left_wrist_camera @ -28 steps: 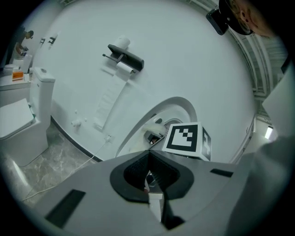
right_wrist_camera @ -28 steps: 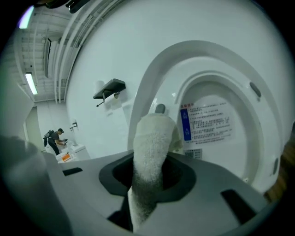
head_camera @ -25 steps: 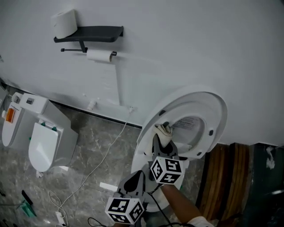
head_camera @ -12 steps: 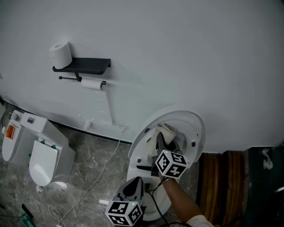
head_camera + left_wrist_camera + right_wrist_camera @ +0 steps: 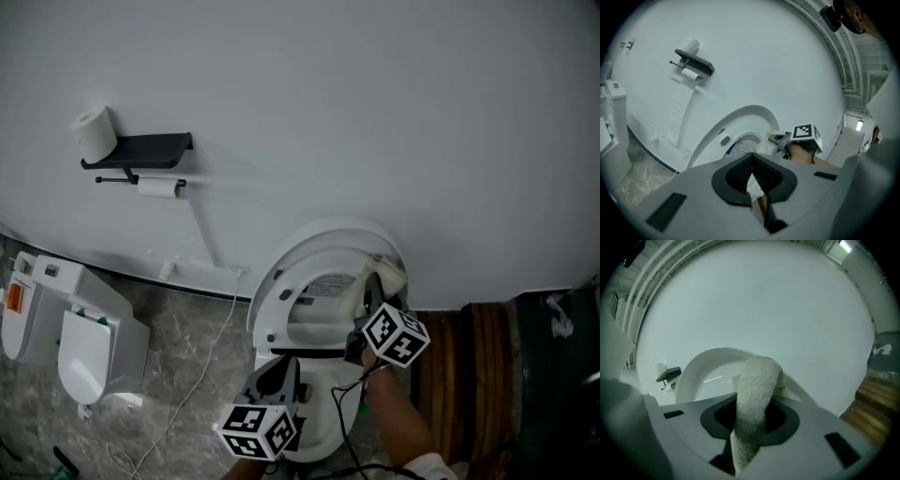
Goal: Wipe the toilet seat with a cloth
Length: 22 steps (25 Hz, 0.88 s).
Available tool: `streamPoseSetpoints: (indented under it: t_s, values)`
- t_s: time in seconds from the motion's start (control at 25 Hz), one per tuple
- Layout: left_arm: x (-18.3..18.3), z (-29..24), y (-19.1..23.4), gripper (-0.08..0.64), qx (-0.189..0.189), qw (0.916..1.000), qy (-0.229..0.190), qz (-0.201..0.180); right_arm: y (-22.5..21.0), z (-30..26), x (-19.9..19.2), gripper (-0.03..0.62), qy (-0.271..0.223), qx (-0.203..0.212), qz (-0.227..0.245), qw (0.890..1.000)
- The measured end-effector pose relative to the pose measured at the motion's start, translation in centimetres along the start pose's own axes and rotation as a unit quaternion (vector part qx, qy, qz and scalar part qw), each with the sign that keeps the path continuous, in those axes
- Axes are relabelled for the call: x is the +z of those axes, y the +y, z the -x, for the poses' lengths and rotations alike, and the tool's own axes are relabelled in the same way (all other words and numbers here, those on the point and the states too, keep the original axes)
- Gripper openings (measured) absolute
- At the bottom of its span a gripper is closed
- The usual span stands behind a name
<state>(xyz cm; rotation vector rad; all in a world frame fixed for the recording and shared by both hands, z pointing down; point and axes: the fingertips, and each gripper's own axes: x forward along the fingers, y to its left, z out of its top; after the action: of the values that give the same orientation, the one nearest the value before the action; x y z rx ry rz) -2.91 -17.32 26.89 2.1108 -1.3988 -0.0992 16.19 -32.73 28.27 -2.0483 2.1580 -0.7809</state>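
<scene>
The right gripper is clamped on a white cloth. The cloth's free end lies against the far right edge of the raised toilet seat, close to the wall. The left gripper hangs nearer, low in front of the seat, its jaws closed together on nothing. Wiping looks under way. No view shows which parts are already clean, so the left arc and near rim probably remain.

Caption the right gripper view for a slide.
White cloth clamped in the right hand-held gripper meets the raised toilet seat.
</scene>
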Motion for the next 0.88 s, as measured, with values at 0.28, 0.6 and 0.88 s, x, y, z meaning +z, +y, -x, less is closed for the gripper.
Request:
streamPoseSetpoints:
  t_s: [0.28, 0.6, 0.88]
  values:
    - [2.7, -5.8, -4.6, 0.015, -0.117, 0.9914, 0.046, -0.034, -0.7, 1.6, 0.9, 0.095, 0.048, 0.090, -0.053, 0.993]
    - [8.7, -14.0, -2.7, 0.157, -0.065, 0.9820, 0.035, -0.174, -4.5, 10.5, 3.0, 0.095, 0.018, 0.106, -0.109, 0.988]
    - [8.3, -18.8, -1.0, 0.176, -0.019, 0.9641, 0.098, -0.246, -7.9, 17.1, 2.4, 0.095, -0.025, 0.089, -0.186, 0.978]
